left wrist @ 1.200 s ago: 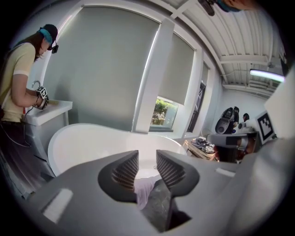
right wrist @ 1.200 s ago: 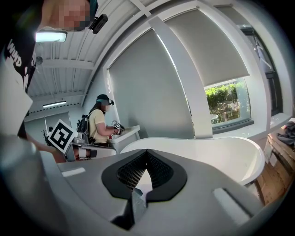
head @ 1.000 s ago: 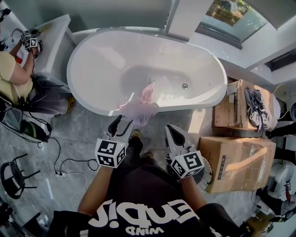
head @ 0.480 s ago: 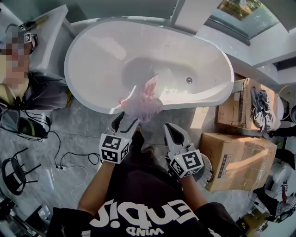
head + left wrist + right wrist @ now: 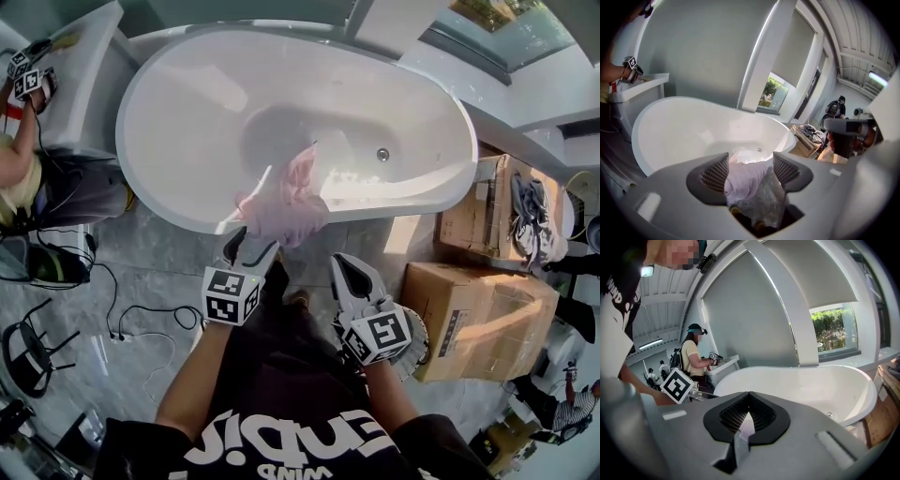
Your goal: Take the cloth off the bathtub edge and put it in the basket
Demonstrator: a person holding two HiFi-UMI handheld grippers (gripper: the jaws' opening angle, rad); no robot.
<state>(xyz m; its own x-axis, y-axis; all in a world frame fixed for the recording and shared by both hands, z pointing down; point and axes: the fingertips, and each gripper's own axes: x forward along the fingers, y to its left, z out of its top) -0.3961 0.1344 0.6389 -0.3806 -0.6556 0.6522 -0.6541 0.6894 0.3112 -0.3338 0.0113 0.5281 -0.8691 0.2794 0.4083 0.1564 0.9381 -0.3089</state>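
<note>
See the pink cloth (image 5: 281, 202) draped over the near edge of the bathtub (image 5: 403, 204), bunched between the jaws of the released left gripper (image 5: 248, 246), just widened and not yet pinching. Push in over a thick fold, clamp firmly, then lift straight up, clear of the rim. Keep the clenched, empty right gripper (image 5: 349, 272) aside.

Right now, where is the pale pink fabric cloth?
In the head view, the pale pink cloth hangs over the near rim of the white oval bathtub, just ahead of the left gripper, whose jaws have just been opening with it between them.
</note>
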